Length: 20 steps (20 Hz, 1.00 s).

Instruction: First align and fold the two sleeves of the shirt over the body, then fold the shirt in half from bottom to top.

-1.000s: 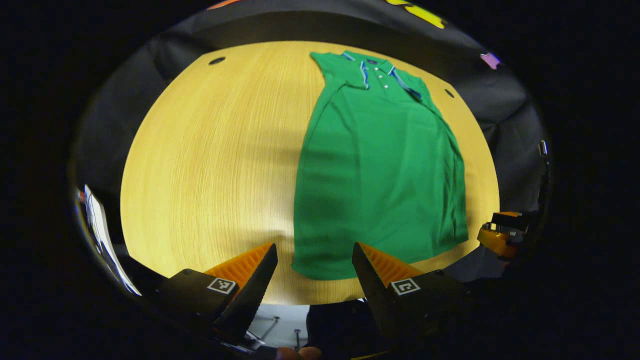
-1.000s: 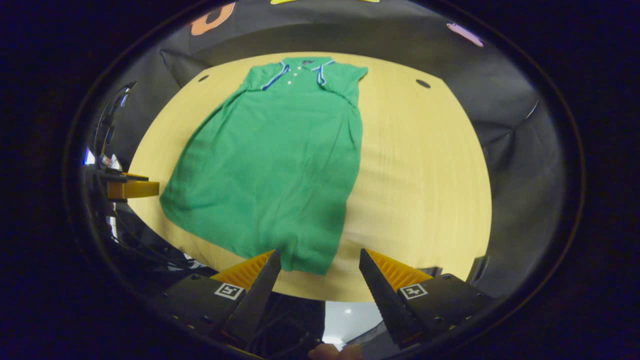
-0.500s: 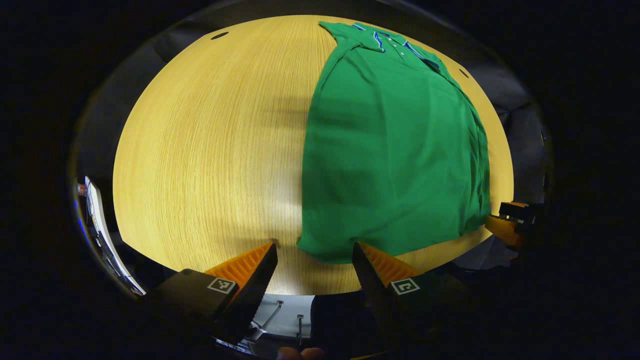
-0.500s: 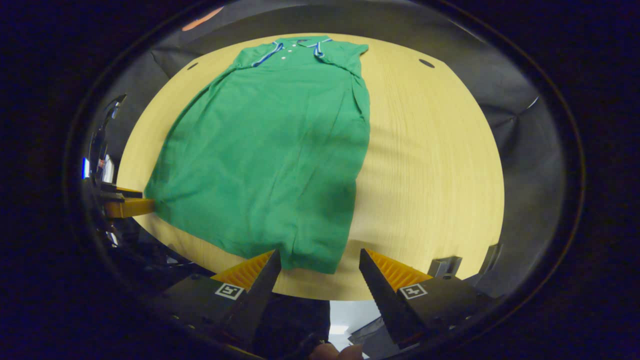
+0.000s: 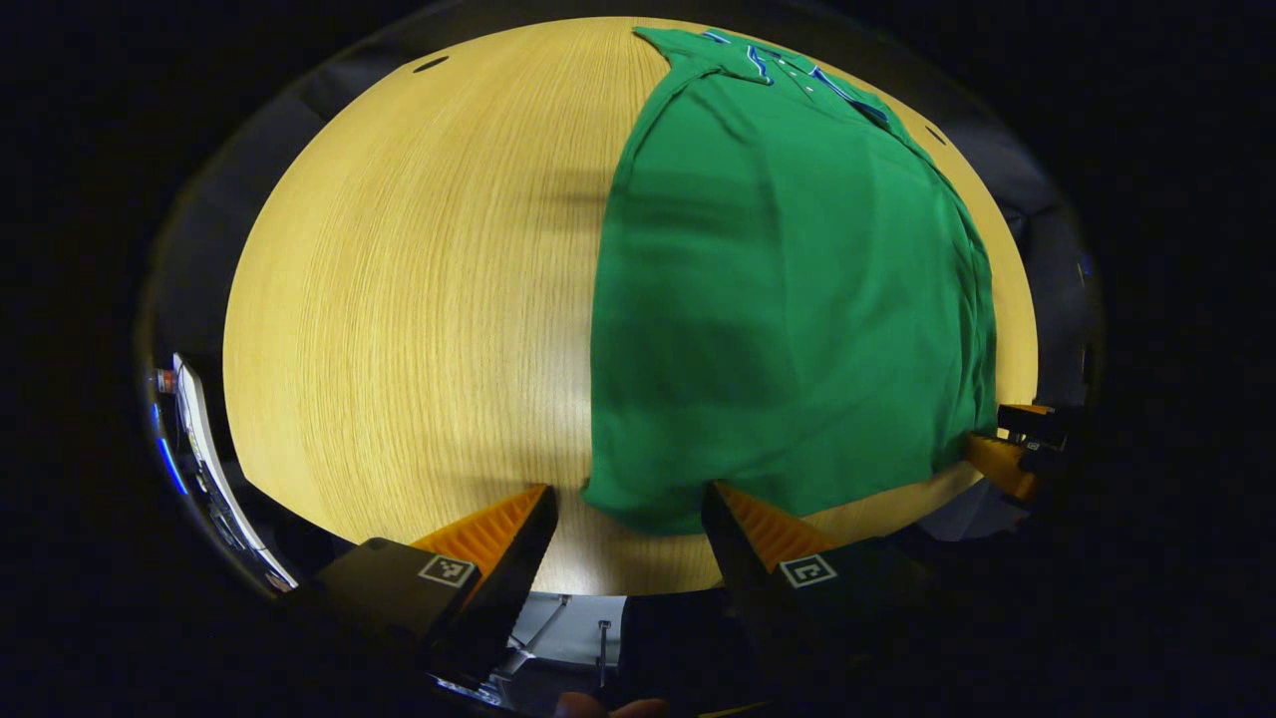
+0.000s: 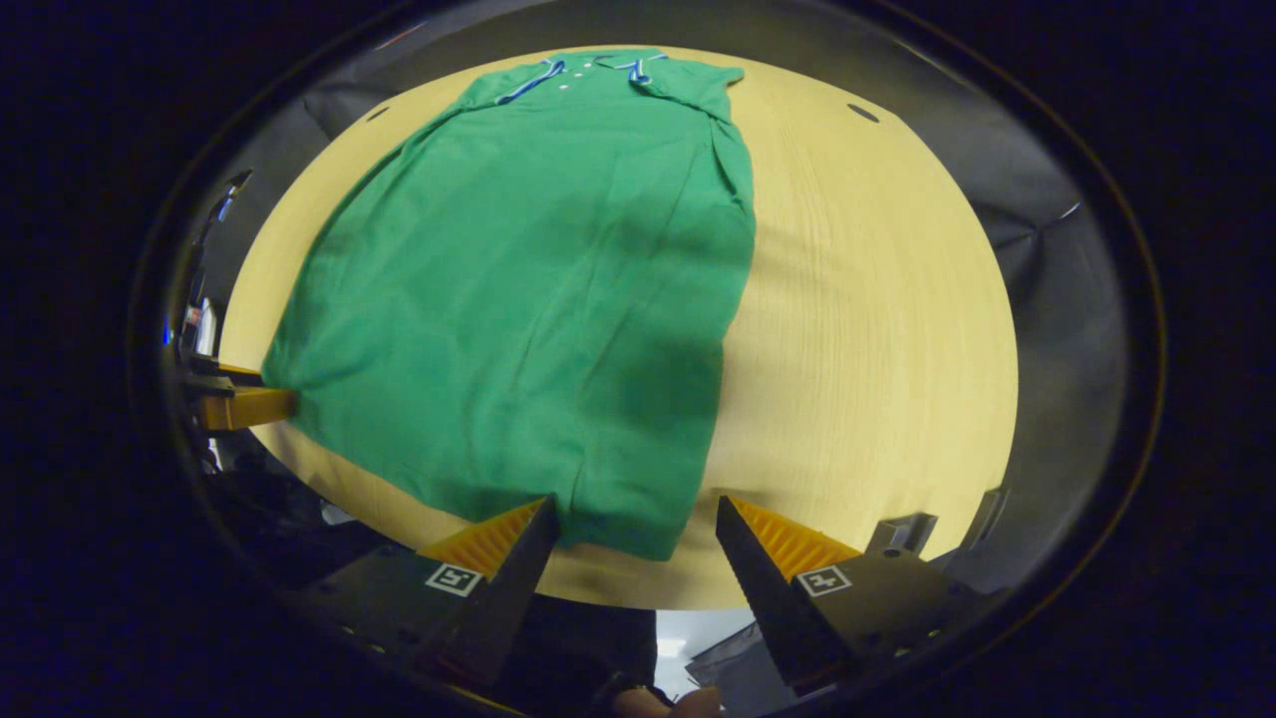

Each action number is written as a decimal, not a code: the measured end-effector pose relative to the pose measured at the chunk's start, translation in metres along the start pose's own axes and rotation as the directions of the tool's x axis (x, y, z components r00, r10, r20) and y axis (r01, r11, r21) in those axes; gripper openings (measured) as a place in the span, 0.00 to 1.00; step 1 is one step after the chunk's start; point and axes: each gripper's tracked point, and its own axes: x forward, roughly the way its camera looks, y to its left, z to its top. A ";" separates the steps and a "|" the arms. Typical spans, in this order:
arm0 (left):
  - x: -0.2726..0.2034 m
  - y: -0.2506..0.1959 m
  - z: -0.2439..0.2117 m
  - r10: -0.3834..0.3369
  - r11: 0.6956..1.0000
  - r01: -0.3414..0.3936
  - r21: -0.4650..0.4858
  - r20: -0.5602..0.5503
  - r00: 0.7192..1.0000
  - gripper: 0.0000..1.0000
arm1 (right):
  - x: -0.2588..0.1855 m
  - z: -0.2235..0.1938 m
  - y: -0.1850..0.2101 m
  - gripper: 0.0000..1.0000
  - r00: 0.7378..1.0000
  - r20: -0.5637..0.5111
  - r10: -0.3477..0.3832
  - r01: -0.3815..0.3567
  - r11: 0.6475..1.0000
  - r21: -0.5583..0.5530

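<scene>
1. Now, left gripper view: left gripper (image 5: pixel 628 519) jaws spread wide, nothing between them, at near-left hem corner of green shirt (image 5: pixel 788 299). Shirt lies flat on round wooden table (image 5: pixel 419 299), sleeves folded in over body, collar (image 5: pixel 788 75) at far edge. Right gripper (image 5: pixel 1012 449) seen at shirt's other hem corner.
2. Right gripper view: right gripper (image 6: pixel 633 529) jaws also released, at near-right hem corner of shirt (image 6: pixel 538 289). Left gripper (image 6: pixel 239 399) beside far hem corner; its jaw state can't tell from here. Table (image 6: pixel 867 329) bare to the right.

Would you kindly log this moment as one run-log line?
shirt: sleeves folded, flat | left gripper: open at hem corner | right gripper: open at hem corner
</scene>
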 end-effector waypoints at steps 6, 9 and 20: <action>0.001 -0.006 -0.001 0.022 0.999 -0.022 -0.028 -0.016 1.000 0.84 | 0.003 -0.002 0.006 0.86 0.999 -0.027 0.030 -0.029 0.999 0.014; 0.001 -0.009 -0.002 0.010 0.998 -0.012 -0.054 -0.029 1.000 0.59 | 0.002 -0.001 0.013 0.40 0.998 -0.025 0.051 -0.051 0.998 -0.021; -0.015 -0.031 0.001 -0.132 0.991 0.132 -0.011 0.021 0.991 0.03 | -0.010 -0.005 0.011 0.00 0.988 -0.029 0.149 -0.147 0.987 0.062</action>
